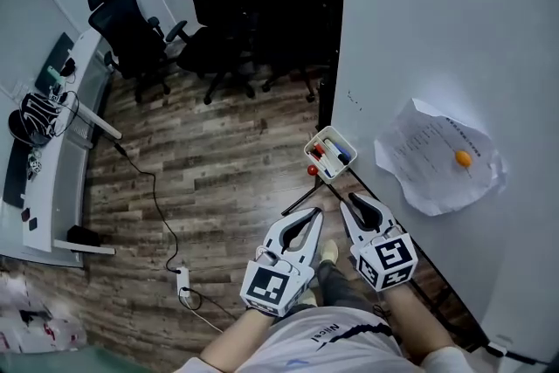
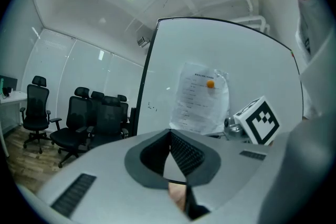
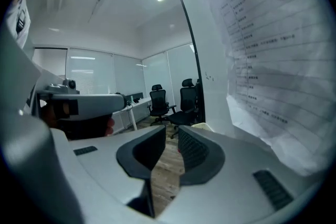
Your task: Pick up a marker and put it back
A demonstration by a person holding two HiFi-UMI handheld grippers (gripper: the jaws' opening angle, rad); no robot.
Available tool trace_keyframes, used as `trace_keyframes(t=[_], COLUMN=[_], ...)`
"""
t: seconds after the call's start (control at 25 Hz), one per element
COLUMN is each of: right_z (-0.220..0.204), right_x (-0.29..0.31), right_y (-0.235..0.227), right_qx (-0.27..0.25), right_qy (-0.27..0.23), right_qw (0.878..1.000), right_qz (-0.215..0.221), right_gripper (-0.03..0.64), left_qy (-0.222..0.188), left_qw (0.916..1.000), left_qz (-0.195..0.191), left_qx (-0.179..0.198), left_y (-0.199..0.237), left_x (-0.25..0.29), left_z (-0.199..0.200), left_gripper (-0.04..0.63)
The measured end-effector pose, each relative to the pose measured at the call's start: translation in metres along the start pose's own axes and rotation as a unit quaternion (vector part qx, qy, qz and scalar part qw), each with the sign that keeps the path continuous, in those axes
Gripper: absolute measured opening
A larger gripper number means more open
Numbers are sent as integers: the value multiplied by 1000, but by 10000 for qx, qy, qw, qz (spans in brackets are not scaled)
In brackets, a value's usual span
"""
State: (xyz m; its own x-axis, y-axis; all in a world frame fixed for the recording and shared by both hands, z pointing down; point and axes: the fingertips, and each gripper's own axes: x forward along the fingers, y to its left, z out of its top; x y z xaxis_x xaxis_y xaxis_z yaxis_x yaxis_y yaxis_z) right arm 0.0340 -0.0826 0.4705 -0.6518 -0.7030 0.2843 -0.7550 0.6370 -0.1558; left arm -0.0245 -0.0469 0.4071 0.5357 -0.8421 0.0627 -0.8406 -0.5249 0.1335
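- The marker holder [image 1: 337, 133] hangs at the near left edge of the whiteboard [image 1: 419, 31]. It holds red, blue and black markers [image 1: 332, 153], and their long axis cannot be made out from above.
- The right gripper [image 1: 351, 202] is the nearer one. The holder lies just beyond its tips and slightly to the left. Its jaws stand a little apart with nothing between them.
- The left gripper [image 1: 312, 217], just left of the right one, has its jaws together and empty.
- A short reach forward and a little left should put the right gripper over the markers.
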Motion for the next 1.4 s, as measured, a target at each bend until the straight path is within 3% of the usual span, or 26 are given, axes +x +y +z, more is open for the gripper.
trace_keyframes(t=[0.44, 0.8, 1.4], right_z=[-48, -62, -70], right_x=[78, 99, 112], right_y=[-73, -91, -97], right_qx=[0, -312, -758], right_qy=[532, 633, 852], right_qw=[9973, 9913, 9811], right_qz=[-503, -1110, -1565], right_gripper=[114, 121, 124], left_qy=[237, 406, 500], left_qw=[9995, 9990, 9981], left_qz=[218, -74, -233], left_qx=[46, -169, -288], left_y=[42, 54, 63], left_x=[65, 75, 75], left_z=[-23, -42, -51], left_gripper=[12, 12, 12])
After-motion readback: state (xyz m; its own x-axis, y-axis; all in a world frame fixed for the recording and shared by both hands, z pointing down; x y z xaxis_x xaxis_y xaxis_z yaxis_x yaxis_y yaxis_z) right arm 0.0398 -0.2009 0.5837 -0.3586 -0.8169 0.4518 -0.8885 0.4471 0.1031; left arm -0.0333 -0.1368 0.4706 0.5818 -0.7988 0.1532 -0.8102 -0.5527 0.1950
